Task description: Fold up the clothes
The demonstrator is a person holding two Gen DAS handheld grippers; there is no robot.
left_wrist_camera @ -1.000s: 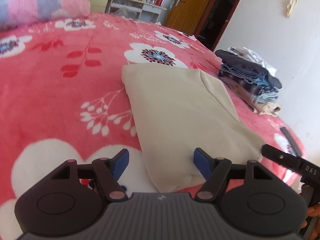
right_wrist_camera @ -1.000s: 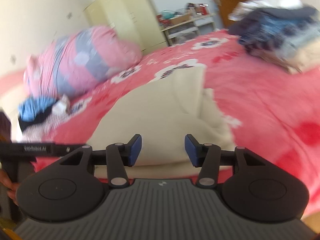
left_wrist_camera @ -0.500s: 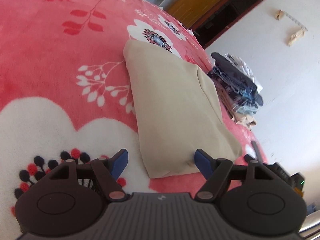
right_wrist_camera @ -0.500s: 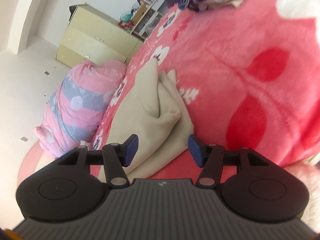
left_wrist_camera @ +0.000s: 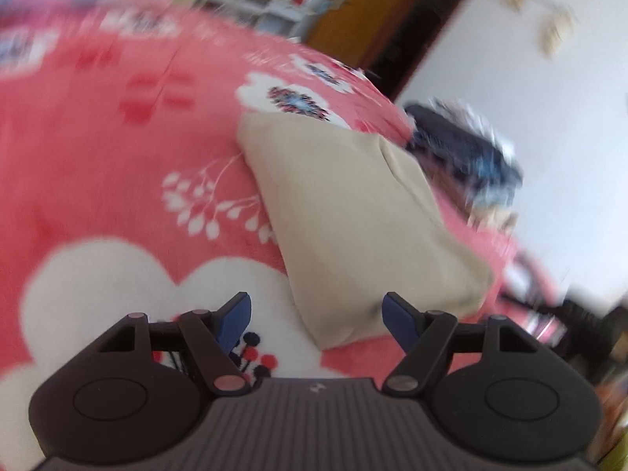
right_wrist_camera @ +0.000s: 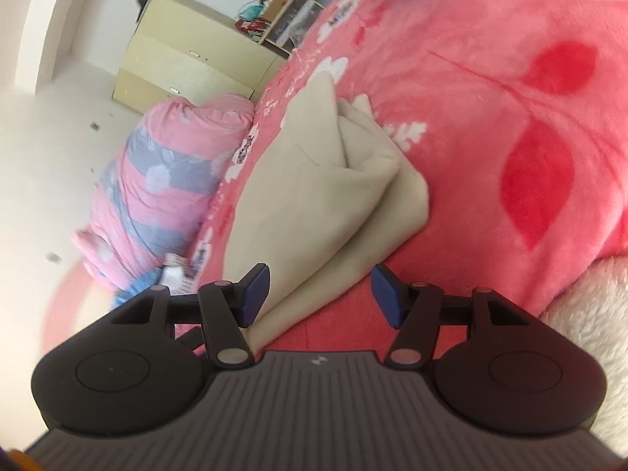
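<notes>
A folded beige garment [left_wrist_camera: 345,212] lies on the pink flowered bed blanket [left_wrist_camera: 98,157]. My left gripper [left_wrist_camera: 316,306] is open just short of the garment's near corner, which shows between the blue fingertips [left_wrist_camera: 235,310] without touching them. In the right wrist view the same garment [right_wrist_camera: 314,196] shows its layered fold edge. My right gripper [right_wrist_camera: 320,274] is open and rolled to one side. The garment's near edge runs in between its fingers, close to the left pad [right_wrist_camera: 255,290], with no squeeze visible.
A stack of folded dark and blue clothes [left_wrist_camera: 467,153] sits on the bed's far right edge, near the white wall. A pink and grey rolled quilt [right_wrist_camera: 165,184] lies beyond the garment. A cream cabinet [right_wrist_camera: 188,66], a cluttered shelf [left_wrist_camera: 255,4] and a brown door [left_wrist_camera: 353,11] stand behind.
The right gripper has rolled strongly, tilting its view, and its fingers stand a little wider. The left view swung down, then back up and is now blurred. The garment has not shifted.
</notes>
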